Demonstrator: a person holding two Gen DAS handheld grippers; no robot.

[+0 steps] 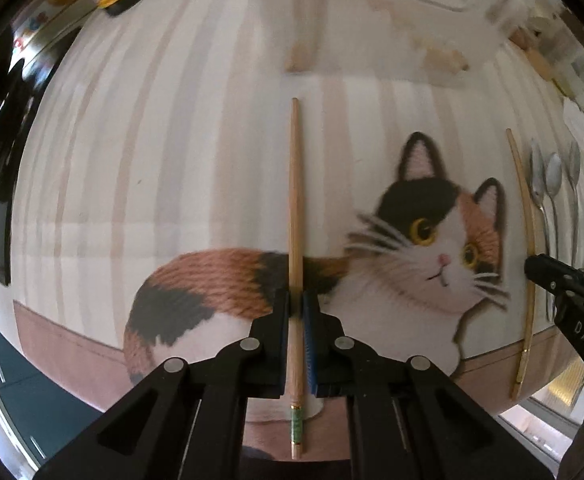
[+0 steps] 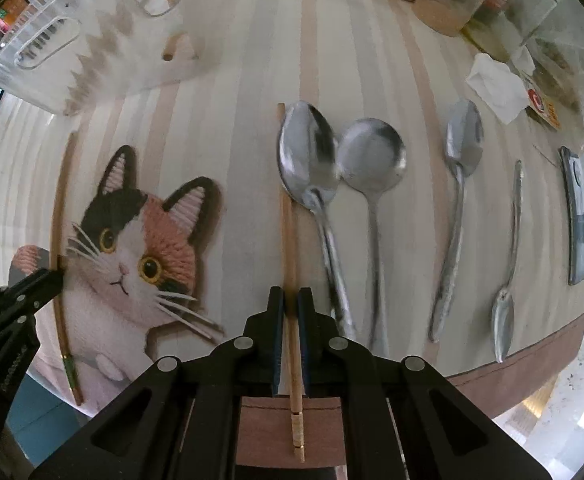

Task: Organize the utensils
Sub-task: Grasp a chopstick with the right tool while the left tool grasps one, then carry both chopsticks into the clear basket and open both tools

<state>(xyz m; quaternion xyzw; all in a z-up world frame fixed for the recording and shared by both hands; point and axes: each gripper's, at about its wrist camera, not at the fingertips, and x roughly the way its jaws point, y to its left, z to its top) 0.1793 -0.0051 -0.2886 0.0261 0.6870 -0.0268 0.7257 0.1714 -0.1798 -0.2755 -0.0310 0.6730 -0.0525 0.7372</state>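
In the left wrist view my left gripper (image 1: 296, 300) is shut on a wooden chopstick (image 1: 294, 200) with a green band near its thick end; the chopstick lies across the cat placemat (image 1: 211, 160). My right gripper (image 2: 290, 300) is shut on a second wooden chopstick (image 2: 287, 220) with a pale banded end, lying just left of a large steel spoon (image 2: 308, 160). Each gripper also shows in the other's view: the right gripper (image 1: 531, 268) at the second chopstick (image 1: 526, 208), the left gripper (image 2: 57, 278) at the green-banded chopstick (image 2: 57, 200). Both chopsticks point away from me.
Right of my right gripper lie a round spoon (image 2: 372, 160), a longer spoon (image 2: 462, 140) and a small spoon (image 2: 506, 312). A clear plastic organiser (image 2: 51, 40) with wooden sticks stands far left. A phone (image 2: 576, 216), a tissue (image 2: 496, 84) and packets crowd the far right.
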